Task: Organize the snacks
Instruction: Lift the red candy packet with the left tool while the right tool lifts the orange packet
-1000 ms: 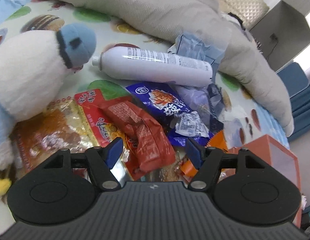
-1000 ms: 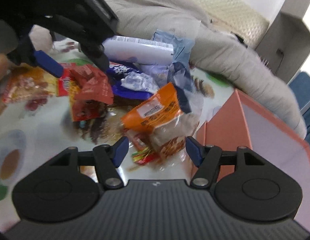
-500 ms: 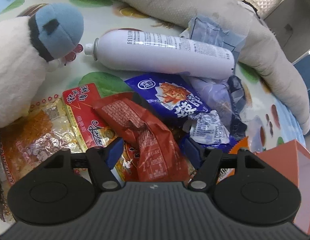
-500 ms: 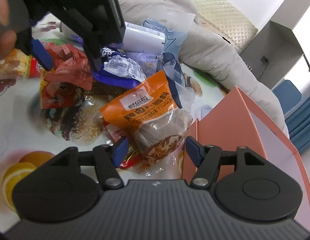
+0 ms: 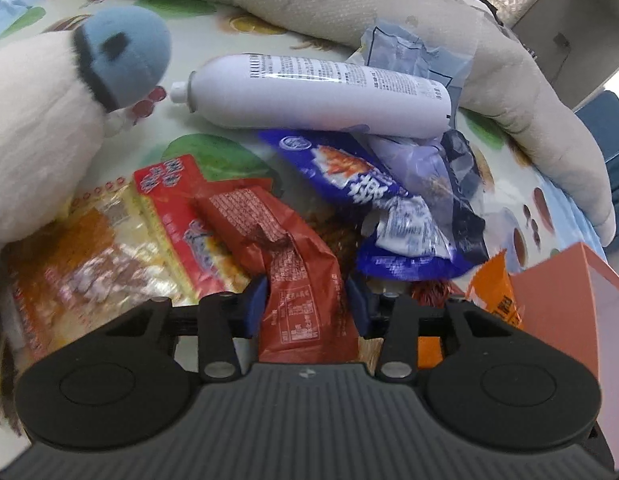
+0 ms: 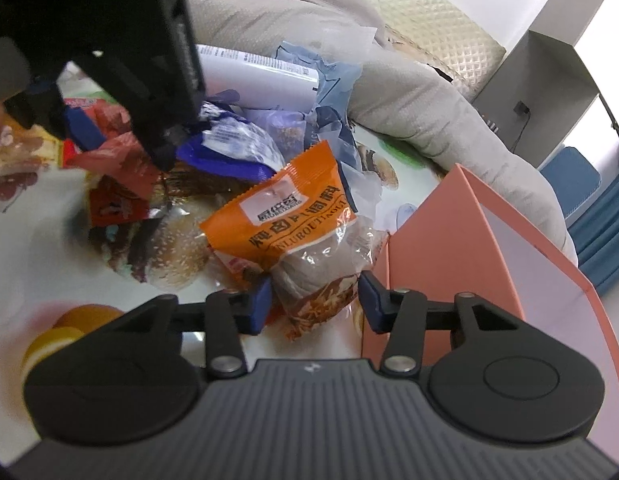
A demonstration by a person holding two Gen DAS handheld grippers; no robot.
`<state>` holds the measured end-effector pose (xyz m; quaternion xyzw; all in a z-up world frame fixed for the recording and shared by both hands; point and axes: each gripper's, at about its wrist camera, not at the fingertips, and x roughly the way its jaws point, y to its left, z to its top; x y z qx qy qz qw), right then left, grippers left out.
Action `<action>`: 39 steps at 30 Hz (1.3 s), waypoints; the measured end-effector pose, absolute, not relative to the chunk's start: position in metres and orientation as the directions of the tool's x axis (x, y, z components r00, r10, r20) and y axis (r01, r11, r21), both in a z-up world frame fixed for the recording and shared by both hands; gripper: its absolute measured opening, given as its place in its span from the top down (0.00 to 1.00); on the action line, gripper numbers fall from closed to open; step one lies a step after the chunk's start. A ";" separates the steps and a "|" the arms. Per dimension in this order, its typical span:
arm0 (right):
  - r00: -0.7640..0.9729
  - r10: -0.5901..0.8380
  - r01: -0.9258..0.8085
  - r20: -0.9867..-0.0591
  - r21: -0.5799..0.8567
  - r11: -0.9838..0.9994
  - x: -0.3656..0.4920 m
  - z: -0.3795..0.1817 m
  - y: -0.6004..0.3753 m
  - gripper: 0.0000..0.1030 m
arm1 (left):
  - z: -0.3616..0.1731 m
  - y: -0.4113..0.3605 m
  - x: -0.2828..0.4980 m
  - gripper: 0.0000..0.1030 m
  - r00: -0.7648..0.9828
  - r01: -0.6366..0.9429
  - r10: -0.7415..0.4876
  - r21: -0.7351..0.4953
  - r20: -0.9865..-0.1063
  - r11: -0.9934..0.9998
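While the left gripper [image 5: 305,306] closes, the red snack packet [image 5: 297,280] lies between its jaws, its long axis running straight ahead and away from the gripper; whether the pads are pressing yet I cannot tell. An orange box [image 5: 569,304] stands just to its right.

From the right wrist, the right gripper [image 6: 315,306] is closing too, around the clear lower end of the orange snack bag [image 6: 285,216], which stretches ahead and slightly left. The orange box [image 6: 461,240] sits immediately right, nearer this hand.
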<state>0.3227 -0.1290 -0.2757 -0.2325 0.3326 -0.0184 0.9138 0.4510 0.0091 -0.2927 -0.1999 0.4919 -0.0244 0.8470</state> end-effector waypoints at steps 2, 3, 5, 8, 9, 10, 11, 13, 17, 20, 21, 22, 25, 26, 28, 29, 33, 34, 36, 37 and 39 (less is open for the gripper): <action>0.777 -0.183 -0.130 -0.602 -0.440 0.889 0.316 -0.274 -0.127 0.53 | -0.290 0.012 0.439 0.53 0.514 -0.149 -0.237 -0.358 -0.824 0.922; 0.775 -0.179 -0.141 -0.606 -0.442 0.886 0.312 -0.274 -0.125 0.53 | -0.289 0.014 0.434 0.53 0.510 -0.148 -0.235 -0.354 -0.828 0.924; 0.771 -0.164 -0.157 -0.615 -0.434 0.887 0.303 -0.270 -0.124 0.53 | -0.290 0.017 0.420 0.54 0.501 -0.150 -0.238 -0.355 -0.832 0.923; 0.770 -0.155 -0.172 -0.619 -0.435 0.884 0.289 -0.265 -0.123 0.54 | -0.290 0.020 0.398 0.54 0.489 -0.146 -0.241 -0.351 -0.838 0.925; 0.768 -0.154 -0.176 -0.622 -0.435 0.883 0.284 -0.263 -0.123 0.54 | -0.290 0.021 0.390 0.54 0.486 -0.145 -0.243 -0.352 -0.839 0.925; 0.766 -0.153 -0.179 -0.625 -0.436 0.882 0.279 -0.262 -0.123 0.54 | -0.290 0.023 0.382 0.54 0.484 -0.146 -0.246 -0.356 -0.839 0.923; 0.764 -0.153 -0.183 -0.627 -0.437 0.880 0.274 -0.261 -0.123 0.55 | -0.289 0.024 0.374 0.54 0.482 -0.148 -0.249 -0.358 -0.840 0.922; 0.762 -0.149 -0.191 -0.631 -0.438 0.879 0.263 -0.259 -0.123 0.56 | -0.286 0.027 0.359 0.54 0.480 -0.145 -0.252 -0.359 -0.841 0.922; 0.751 -0.125 -0.213 -0.648 -0.418 0.883 0.243 -0.253 -0.123 0.58 | -0.279 0.034 0.328 0.54 0.477 -0.146 -0.250 -0.357 -0.842 0.923; 0.745 -0.102 -0.235 -0.659 -0.402 0.885 0.225 -0.250 -0.121 0.59 | -0.276 0.038 0.307 0.54 0.477 -0.147 -0.253 -0.360 -0.842 0.921; 0.744 -0.096 -0.242 -0.661 -0.401 0.884 0.220 -0.249 -0.120 0.60 | -0.274 0.038 0.299 0.54 0.477 -0.143 -0.253 -0.358 -0.842 0.923; 0.742 -0.087 -0.250 -0.664 -0.396 0.884 0.214 -0.247 -0.119 0.60 | -0.273 0.038 0.293 0.54 0.475 -0.139 -0.253 -0.356 -0.843 0.924; 0.733 -0.068 -0.266 -0.677 -0.378 0.887 0.199 -0.243 -0.119 0.60 | -0.271 0.038 0.271 0.54 0.470 -0.128 -0.255 -0.351 -0.845 0.928; 0.731 -0.064 -0.271 -0.680 -0.375 0.887 0.194 -0.242 -0.119 0.60 | -0.270 0.036 0.264 0.54 0.468 -0.125 -0.252 -0.346 -0.847 0.930; 0.726 -0.055 -0.279 -0.686 -0.367 0.887 0.183 -0.241 -0.121 0.60 | -0.269 0.031 0.248 0.54 0.463 -0.104 -0.251 -0.333 -0.850 0.937; 0.720 -0.048 -0.283 -0.692 -0.356 0.891 0.178 -0.240 -0.123 0.61 | -0.269 0.028 0.240 0.54 0.459 -0.097 -0.251 -0.329 -0.852 0.939; 0.699 -0.026 -0.288 -0.714 -0.315 0.905 0.160 -0.236 -0.130 0.61 | -0.271 0.020 0.212 0.54 0.438 -0.077 -0.265 -0.330 -0.859 0.941; 0.696 -0.021 -0.290 -0.717 -0.308 0.906 0.154 -0.235 -0.131 0.61 | -0.271 0.018 0.206 0.54 0.434 -0.072 -0.266 -0.327 -0.861 0.942; 0.696 -0.014 -0.289 -0.718 -0.298 0.910 0.144 -0.231 -0.133 0.61 | -0.272 0.014 0.193 0.54 0.427 -0.052 -0.271 -0.323 -0.863 0.945; 0.699 -0.015 -0.287 -0.715 -0.300 0.910 0.139 -0.229 -0.135 0.61 | -0.272 0.012 0.188 0.54 0.425 -0.046 -0.268 -0.316 -0.865 0.948; 0.705 -0.011 -0.284 -0.709 -0.296 0.912 0.130 -0.225 -0.137 0.61 | -0.270 0.009 0.178 0.54 0.430 -0.031 -0.265 -0.308 -0.863 0.951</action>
